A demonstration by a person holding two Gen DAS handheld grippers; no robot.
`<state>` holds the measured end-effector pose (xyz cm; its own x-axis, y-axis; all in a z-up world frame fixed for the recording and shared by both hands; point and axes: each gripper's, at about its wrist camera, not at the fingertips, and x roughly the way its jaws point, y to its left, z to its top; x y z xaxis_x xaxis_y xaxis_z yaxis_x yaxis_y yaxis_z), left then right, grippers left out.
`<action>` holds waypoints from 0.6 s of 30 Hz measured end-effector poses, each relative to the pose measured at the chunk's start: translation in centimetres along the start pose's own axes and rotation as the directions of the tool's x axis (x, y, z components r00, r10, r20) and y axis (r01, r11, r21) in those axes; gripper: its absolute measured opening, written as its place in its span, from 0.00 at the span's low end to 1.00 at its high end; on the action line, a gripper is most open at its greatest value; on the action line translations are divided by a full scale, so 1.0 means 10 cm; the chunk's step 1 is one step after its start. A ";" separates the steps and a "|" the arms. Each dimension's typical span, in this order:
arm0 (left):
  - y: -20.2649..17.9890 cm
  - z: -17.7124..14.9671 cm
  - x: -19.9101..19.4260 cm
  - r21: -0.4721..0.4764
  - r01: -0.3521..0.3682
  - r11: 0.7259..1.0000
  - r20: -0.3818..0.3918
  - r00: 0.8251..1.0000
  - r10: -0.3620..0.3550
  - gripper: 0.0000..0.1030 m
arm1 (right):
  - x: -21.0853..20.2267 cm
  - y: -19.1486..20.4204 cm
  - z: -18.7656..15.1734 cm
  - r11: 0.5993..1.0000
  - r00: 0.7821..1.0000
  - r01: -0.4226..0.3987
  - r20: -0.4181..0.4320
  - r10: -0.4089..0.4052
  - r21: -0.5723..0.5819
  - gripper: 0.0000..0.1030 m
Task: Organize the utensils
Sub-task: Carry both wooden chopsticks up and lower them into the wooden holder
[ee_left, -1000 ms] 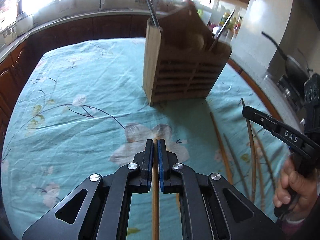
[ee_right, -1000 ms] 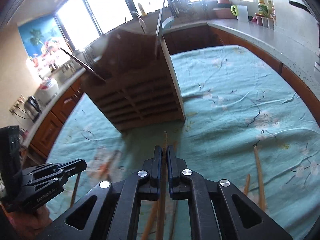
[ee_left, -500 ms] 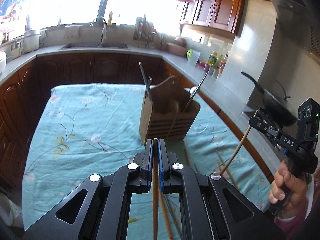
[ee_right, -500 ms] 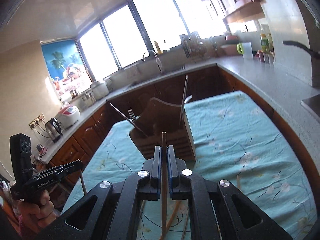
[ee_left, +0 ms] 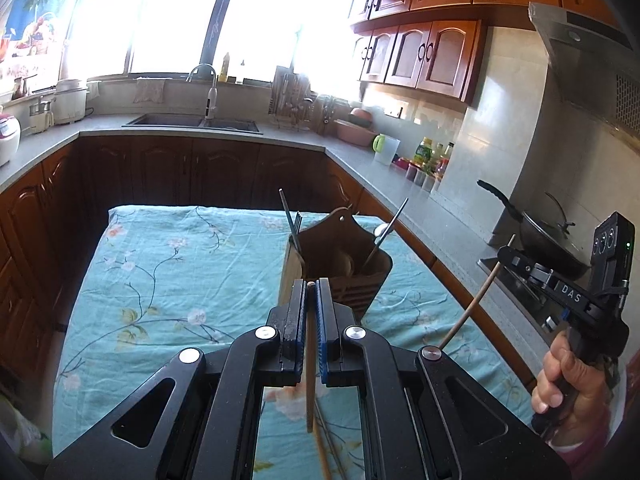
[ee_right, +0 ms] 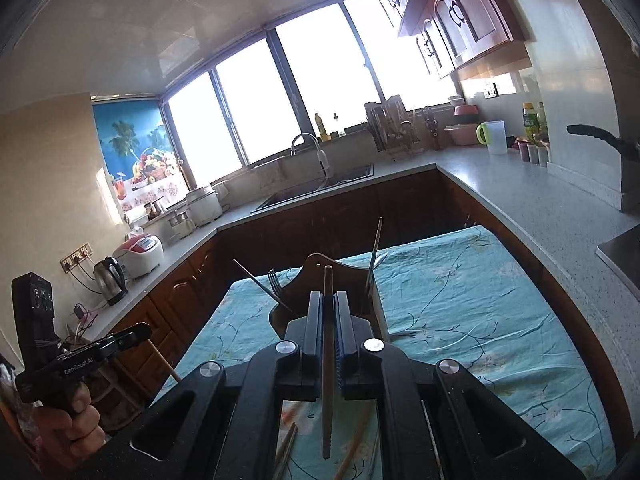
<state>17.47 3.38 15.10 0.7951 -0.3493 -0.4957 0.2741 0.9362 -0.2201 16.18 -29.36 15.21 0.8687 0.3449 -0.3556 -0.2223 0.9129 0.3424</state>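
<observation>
In the left wrist view, the left gripper [ee_left: 311,292] is seen clamped tight on a wooden chopstick [ee_left: 310,360], whose tip just clears the blue pads. The wooden utensil holder [ee_left: 340,264] stands ahead on the floral tablecloth [ee_left: 168,280], with a fork [ee_left: 295,224] and metal handles already in it. More chopsticks [ee_left: 324,452] are left lying on the cloth below.

In the right wrist view, the right gripper [ee_right: 329,300] is likewise closed on a second chopstick [ee_right: 328,360], aimed at the holder. For a clean drop, each stick should be brought above an open compartment, tipped upright, then released singly, so that the two grippers are not crossed.
</observation>
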 end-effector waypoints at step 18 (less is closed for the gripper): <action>-0.12 0.69 0.10 0.020 0.006 1.000 0.133 0.991 -0.008 0.04 | 0.17 -0.07 0.51 1.000 0.994 0.017 0.103 -0.017 0.003 0.05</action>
<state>21.64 2.17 20.66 0.8578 -0.3489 -0.3775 0.2893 0.9347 -0.2064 20.06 -30.56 18.85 0.9134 0.3052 -0.2694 -0.2068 0.9179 0.3387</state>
